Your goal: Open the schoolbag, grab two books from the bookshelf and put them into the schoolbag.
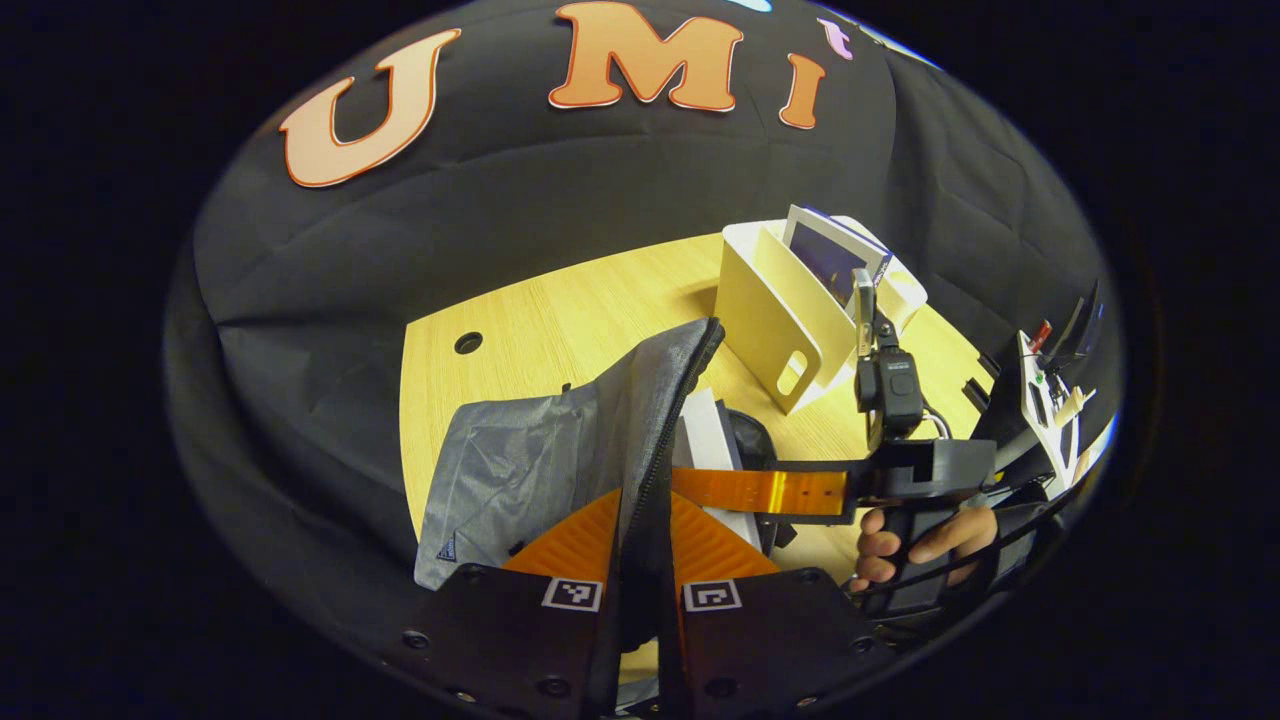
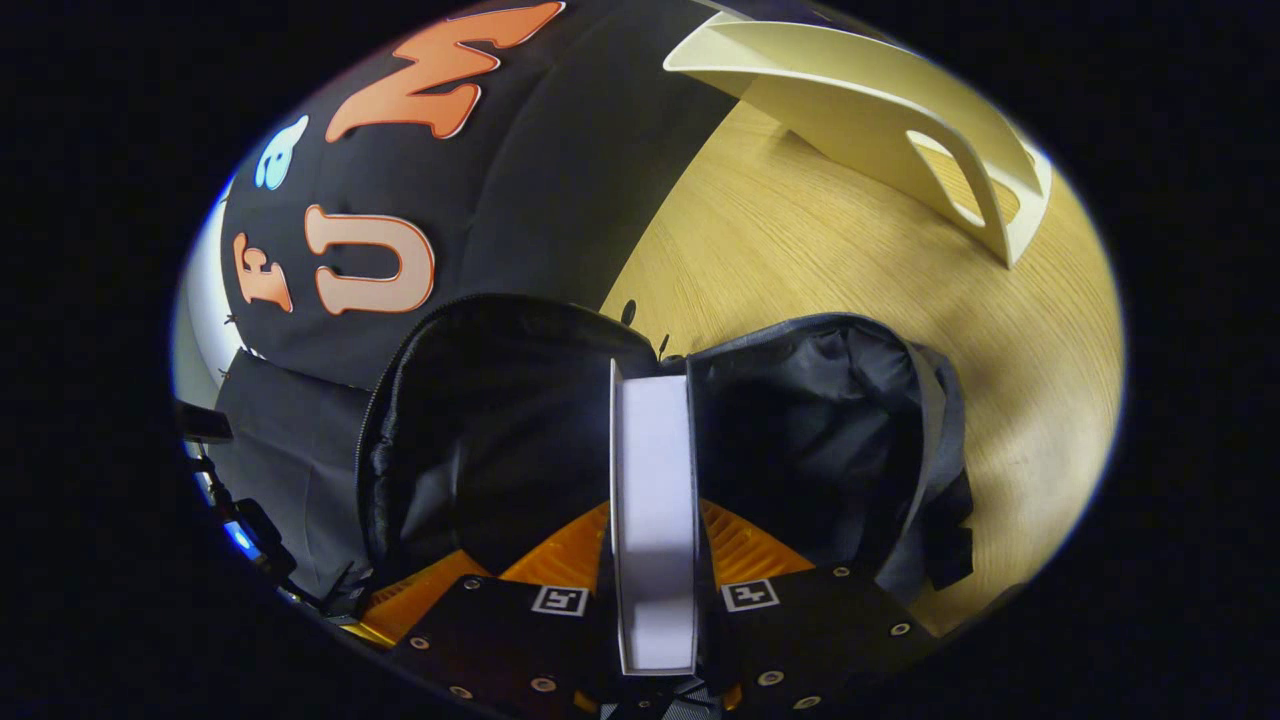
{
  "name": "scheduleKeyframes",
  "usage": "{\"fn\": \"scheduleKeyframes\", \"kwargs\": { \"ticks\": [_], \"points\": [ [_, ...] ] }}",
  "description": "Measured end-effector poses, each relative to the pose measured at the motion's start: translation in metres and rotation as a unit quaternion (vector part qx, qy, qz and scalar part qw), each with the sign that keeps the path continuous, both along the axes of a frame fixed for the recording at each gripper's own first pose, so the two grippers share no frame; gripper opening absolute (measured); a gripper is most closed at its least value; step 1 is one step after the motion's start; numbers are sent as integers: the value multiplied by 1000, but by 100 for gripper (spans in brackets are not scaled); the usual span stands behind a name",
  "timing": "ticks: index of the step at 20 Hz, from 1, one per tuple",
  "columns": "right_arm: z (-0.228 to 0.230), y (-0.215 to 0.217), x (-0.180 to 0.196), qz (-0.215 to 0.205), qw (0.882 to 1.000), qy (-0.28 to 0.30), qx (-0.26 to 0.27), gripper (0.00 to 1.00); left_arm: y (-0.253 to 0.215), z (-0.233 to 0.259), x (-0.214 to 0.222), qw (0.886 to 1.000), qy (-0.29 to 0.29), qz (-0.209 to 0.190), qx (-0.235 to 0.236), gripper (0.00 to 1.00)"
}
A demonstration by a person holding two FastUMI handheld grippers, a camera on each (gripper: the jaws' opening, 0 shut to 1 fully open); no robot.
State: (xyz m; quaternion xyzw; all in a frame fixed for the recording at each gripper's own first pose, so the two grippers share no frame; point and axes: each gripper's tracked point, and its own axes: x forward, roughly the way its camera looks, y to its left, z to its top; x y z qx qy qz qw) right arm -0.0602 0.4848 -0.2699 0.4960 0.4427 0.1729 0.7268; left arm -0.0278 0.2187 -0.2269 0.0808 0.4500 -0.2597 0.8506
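Pale wood table under black cloth carries a cream bookshelf with one book left upright in it. Nearer stands the grey schoolbag, unzipped and gaping dark inside. Left gripper pinches the bag's zipper edge between nearly closed fingers. Right gripper clamps a white-edged book, spine up, at the bag's mouth.
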Motion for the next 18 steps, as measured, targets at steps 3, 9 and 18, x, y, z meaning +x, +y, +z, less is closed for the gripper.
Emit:
{"fn": "scheduleKeyframes", "kwargs": {
  "ticks": [3, 9, 18],
  "points": [
    [-22, 6, -13, 50, 998, 33, -34, 45, 0, -4, 1, 1000, 9, 13, -4, 16],
    [-28, -35, -32, 118, 984, 24, -133, 84, 6, -10, 3, 999, 12, 33, 1, 16],
    [3, -167, -30, 180, 937, -10, -299, 97, -2, -31, -3, 998, 33, 59, 1, 16]
  ]
}}
